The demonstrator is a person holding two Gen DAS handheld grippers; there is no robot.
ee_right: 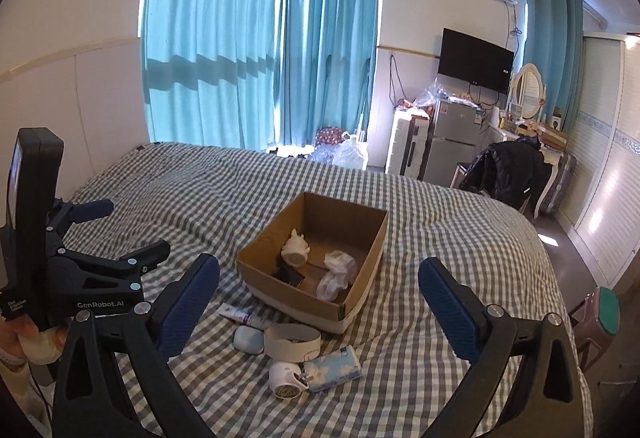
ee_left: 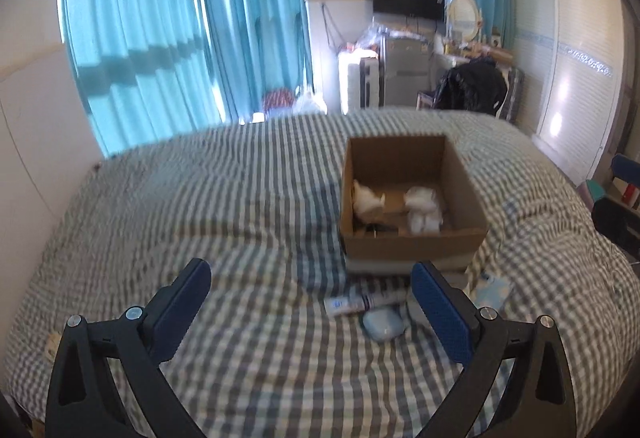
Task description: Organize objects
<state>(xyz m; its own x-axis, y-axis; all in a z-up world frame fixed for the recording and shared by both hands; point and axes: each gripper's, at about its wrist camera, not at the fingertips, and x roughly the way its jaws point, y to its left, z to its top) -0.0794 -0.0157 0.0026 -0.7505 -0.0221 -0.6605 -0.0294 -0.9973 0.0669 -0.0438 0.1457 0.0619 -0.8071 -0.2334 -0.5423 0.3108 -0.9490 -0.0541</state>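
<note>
An open cardboard box point(ee_right: 360, 274) sits on the checked bed; it also shows in the left wrist view point(ee_left: 468, 189). It holds a cream figurine point(ee_right: 295, 248), crumpled white plastic point(ee_right: 338, 274) and a dark item point(ee_right: 289, 275). In front of it lie a white tube point(ee_right: 240, 314), a pale blue case point(ee_right: 249, 338), a white round tin point(ee_right: 292, 341), a tissue pack point(ee_right: 335, 368) and a small white device point(ee_right: 285, 378). The tube point(ee_left: 360, 304) and case point(ee_left: 384, 325) lie near my left gripper point(ee_left: 312, 292), which is open and empty. My right gripper point(ee_right: 320, 286) is open and empty above these items. The left gripper point(ee_right: 120, 234) shows at left.
The checked bed point(ee_right: 200, 197) fills both views. Blue curtains point(ee_right: 260, 37) hang behind. A TV point(ee_right: 474, 59), fridge point(ee_right: 450, 141), dressing table and a chair with a black jacket point(ee_right: 504, 165) stand at the far right. A stool point(ee_right: 604, 314) is beside the bed.
</note>
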